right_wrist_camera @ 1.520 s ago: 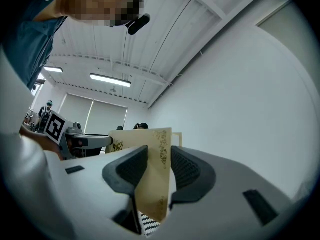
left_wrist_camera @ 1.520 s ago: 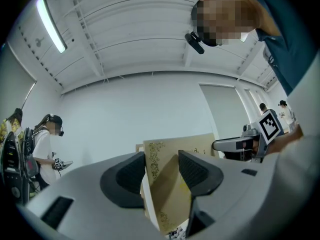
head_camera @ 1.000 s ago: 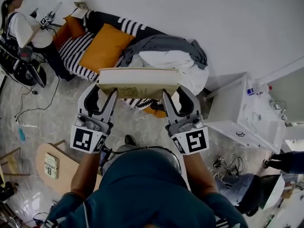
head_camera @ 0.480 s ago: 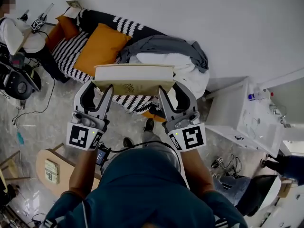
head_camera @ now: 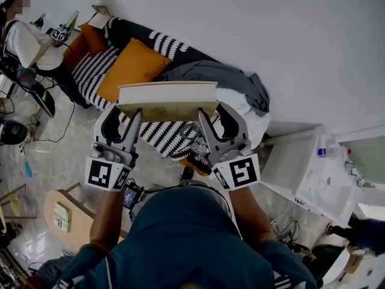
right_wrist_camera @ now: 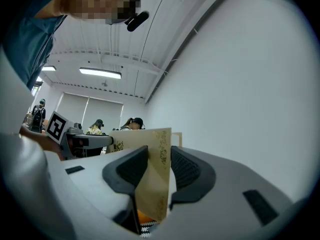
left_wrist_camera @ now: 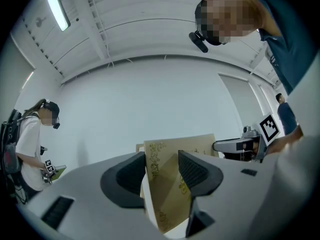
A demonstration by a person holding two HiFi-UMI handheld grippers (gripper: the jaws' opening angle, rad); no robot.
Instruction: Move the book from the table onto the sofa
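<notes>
Book [head_camera: 167, 101]: off the desk, held level in the air, seemingly over the sofa's [head_camera: 96, 71] front edge | left gripper [head_camera: 125, 115]: jaws pinching its left end | right gripper [head_camera: 216, 114]: jaws pinching its right end | Left to do: lower onto the seat, release.

No word or number can be read anywhere. The cube on the left gripper [head_camera: 124, 114] carries a black-and-white square marker [head_camera: 106, 175], a coded pattern and not lettering, and the cube on the right gripper [head_camera: 218, 114] carries another such marker [head_camera: 242, 174]. The cover of the book [head_camera: 167, 101] bears gilt scrollwork [left_wrist_camera: 155, 165] and a small gilt emblem, neither legible as text. On the floor at the near left, a wooden board [head_camera: 81, 227] holds a green-and-white label [head_camera: 62, 216] whose print is too small to make out.
</notes>
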